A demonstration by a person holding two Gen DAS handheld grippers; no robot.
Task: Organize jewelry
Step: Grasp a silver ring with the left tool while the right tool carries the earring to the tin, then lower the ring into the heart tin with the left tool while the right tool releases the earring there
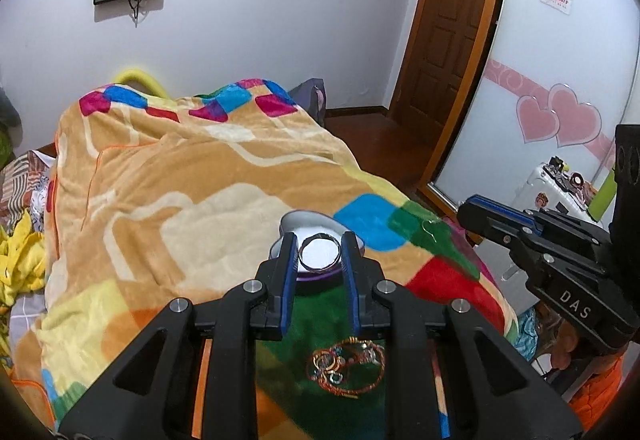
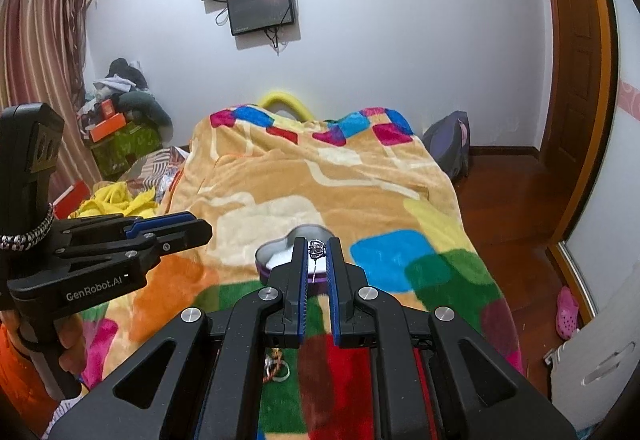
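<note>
Left wrist view: the left gripper [image 1: 319, 254] has its jaws clamped on a thin silver bangle [image 1: 319, 253], held flat just above a heart-shaped box [image 1: 294, 219] with a white lining and purple side. The box sits on a bright patchwork blanket [image 1: 192, 176] covering the bed. Nearer the camera, under the gripper frame, a tangle of orange and gold jewelry [image 1: 346, 364] lies on the blanket. The right gripper [image 1: 496, 216] shows at the right edge.

In the right wrist view, the right gripper [image 2: 317, 252] has its jaws close together, pinching a small silver charm [image 2: 317, 249] with a fine chain [image 2: 315, 274] hanging from it, over the near rim of the same box [image 2: 276, 246]. The left gripper [image 2: 176, 230] reaches in from the left. A ring and a bit of cord from the jewelry pile [image 2: 276, 366] show below.
</note>
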